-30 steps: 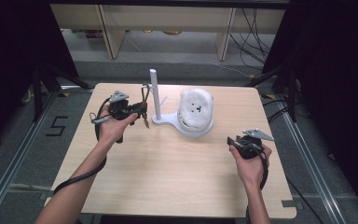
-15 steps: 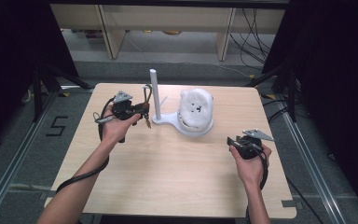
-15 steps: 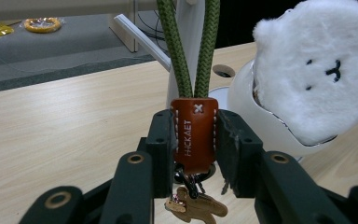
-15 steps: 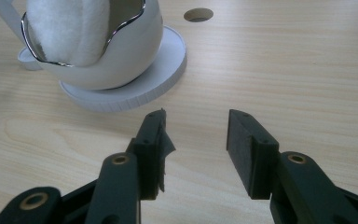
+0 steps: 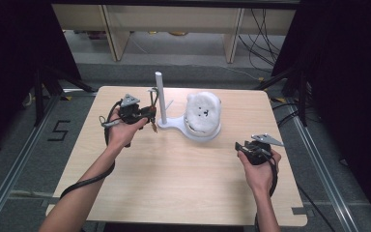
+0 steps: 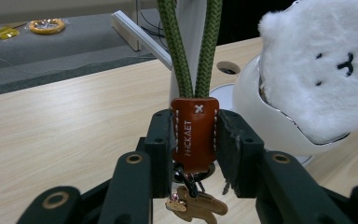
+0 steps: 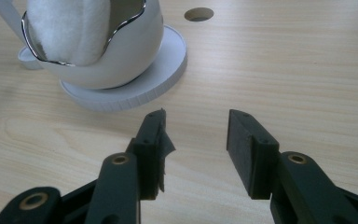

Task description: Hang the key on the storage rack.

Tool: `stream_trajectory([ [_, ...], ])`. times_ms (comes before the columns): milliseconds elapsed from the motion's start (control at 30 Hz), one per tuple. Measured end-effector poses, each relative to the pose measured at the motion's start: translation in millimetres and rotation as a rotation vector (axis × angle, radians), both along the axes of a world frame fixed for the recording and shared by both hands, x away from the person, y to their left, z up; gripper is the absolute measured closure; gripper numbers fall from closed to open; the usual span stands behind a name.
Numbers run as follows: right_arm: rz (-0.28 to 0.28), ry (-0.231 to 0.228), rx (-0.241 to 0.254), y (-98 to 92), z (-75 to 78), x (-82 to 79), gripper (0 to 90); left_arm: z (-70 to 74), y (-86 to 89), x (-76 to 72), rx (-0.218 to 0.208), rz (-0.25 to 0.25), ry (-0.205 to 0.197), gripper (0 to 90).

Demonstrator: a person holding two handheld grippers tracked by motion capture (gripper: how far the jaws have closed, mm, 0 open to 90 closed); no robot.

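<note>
The keychain, a brown leather tab stitched in white with a doubled green cord rising out of it, sits at the centre of the left gripper view, between the two black fingers of the left gripper. The left finger lies against the tab's side; at the right finger a thin dark line shows along the tab's edge, and these fingers have just been easing apart a little with the tab still between them. Below the tab hang a small metal clip and a tan, animal-shaped charm.

In the high view the keychain is in the upper left part of the frame, just left of the white post that stands on a flat white base. On that base's right end rests a white bowl-like cup holding a fluffy white plush with a small stitched face. The left gripper is held above the table by a hand coming in from the lower left.

The right gripper is at the lower right of the high view, well apart from the stand. In the right gripper view its fingers stand partly open with bare table between them and nothing held.
</note>
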State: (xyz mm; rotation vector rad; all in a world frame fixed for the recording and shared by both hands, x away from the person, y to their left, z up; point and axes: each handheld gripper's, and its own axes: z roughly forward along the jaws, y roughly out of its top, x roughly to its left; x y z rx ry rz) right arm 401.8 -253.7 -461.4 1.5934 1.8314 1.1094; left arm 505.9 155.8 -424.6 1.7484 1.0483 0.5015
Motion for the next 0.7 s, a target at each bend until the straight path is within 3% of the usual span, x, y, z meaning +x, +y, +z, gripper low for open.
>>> stream_trajectory([
  [167, -0.012, 0.017, -0.005, 0.1, 1.3, -1.2, 58.3, -1.8, 0.5, -0.7, 0.012, 0.0, 0.017, 60.2],
  [300, -0.007, 0.001, -0.001, -0.2, 0.3, -0.2, 58.2, -4.0, 2.8, -4.5, 0.02, 0.003, 0.014, 56.0],
  [333, -0.013, 0.015, -0.004, -0.2, 1.5, -1.2, 58.2, -4.1, 4.1, -5.8, 0.033, -0.001, 0.019, 54.9],
  [367, 0.013, -0.016, -0.026, -3.0, 0.0, 1.0, 58.2, -4.7, 4.9, -7.1, 0.035, -0.002, 0.018, 53.4],
  [700, 0.017, -0.022, -0.019, -3.6, 0.0, 1.3, 57.9, -7.5, 22.7, -26.6, 0.106, 0.005, -0.001, 39.7],
])
